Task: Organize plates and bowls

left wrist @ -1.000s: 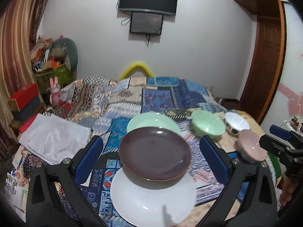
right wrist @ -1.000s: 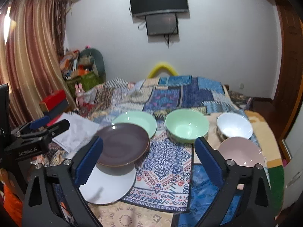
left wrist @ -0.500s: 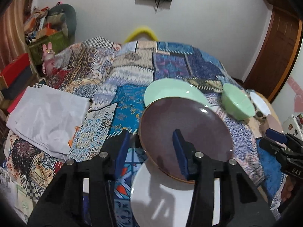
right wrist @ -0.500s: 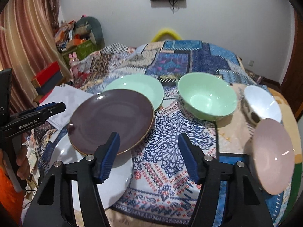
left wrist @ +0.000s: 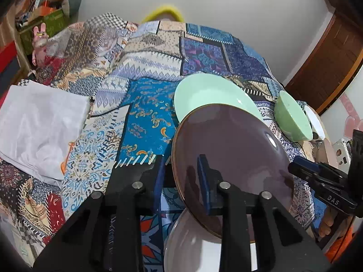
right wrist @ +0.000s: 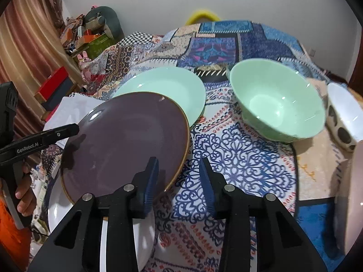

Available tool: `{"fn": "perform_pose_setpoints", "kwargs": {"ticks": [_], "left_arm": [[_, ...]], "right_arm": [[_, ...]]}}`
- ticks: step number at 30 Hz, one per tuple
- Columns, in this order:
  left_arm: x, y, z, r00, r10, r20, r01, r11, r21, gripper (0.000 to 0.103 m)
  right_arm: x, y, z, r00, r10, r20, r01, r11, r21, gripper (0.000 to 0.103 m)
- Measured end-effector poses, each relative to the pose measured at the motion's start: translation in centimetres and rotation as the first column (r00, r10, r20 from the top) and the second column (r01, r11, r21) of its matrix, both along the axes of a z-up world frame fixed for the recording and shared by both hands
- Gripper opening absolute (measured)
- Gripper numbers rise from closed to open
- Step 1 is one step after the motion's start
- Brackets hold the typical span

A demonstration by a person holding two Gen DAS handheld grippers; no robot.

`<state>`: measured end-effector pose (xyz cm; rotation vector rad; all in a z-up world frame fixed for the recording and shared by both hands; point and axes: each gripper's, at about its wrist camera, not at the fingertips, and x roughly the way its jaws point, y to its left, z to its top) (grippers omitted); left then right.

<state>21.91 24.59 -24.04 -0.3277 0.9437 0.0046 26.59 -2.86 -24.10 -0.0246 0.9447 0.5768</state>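
A dark purple plate (left wrist: 229, 156) lies tilted across a white plate (left wrist: 199, 249) and a mint plate (left wrist: 208, 93). My left gripper (left wrist: 180, 181) straddles the purple plate's left rim, jaws narrowly open, one finger each side. My right gripper (right wrist: 178, 181) straddles the same plate's (right wrist: 122, 145) right rim, jaws partly open, not clamped. A mint bowl (right wrist: 276, 104), a white spotted bowl (right wrist: 342, 115) and a pink bowl (right wrist: 351, 201) stand to the right. The mint plate (right wrist: 168, 88) and white plate (right wrist: 143, 233) also show there.
Everything rests on a bed with a patchwork cover (left wrist: 145, 52). A folded white cloth (left wrist: 38, 124) lies at the left. Clutter and boxes (right wrist: 90, 36) stand beyond the bed's left side. A wooden door (left wrist: 329, 54) is at the right.
Both grippers have moved down and in toward the purple plate and narrowed their jaws, and now straddle its opposite rims. The plates and bowls have not moved.
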Motion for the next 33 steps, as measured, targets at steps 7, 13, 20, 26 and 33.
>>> {"fn": "perform_pose_setpoints", "kwargs": {"ticks": [7,13,20,26,33], "left_arm": [[0.7,-0.2,-1.1,0.998,-0.029,-0.048,0.028,0.999,-0.034,0.023],[1.3,-0.4,-1.0,0.998,-0.044,-0.051,0.043,0.999,-0.020,0.023],[1.7,-0.3,-1.0,0.995,-0.078,-0.064,0.077,0.997,-0.019,0.023],[1.4,-0.7,-0.7,0.995,-0.076,-0.063,0.076,0.997,-0.004,0.023],[1.0,-1.1,-0.2,0.998,-0.054,-0.045,0.055,0.998,0.011,0.023]], "right_arm": [[1.1,0.1,-1.0,0.997,0.012,-0.073,-0.009,0.999,0.039,0.023],[1.6,0.4,-1.4,0.994,0.026,-0.104,-0.020,0.998,0.060,0.023],[1.9,0.6,-1.3,0.994,0.031,-0.104,-0.024,0.997,0.067,0.023],[1.8,0.4,-1.2,0.995,0.030,-0.097,-0.025,0.998,0.060,0.023],[1.5,0.1,-0.9,0.995,0.030,-0.090,-0.023,0.997,0.078,0.022]]}}
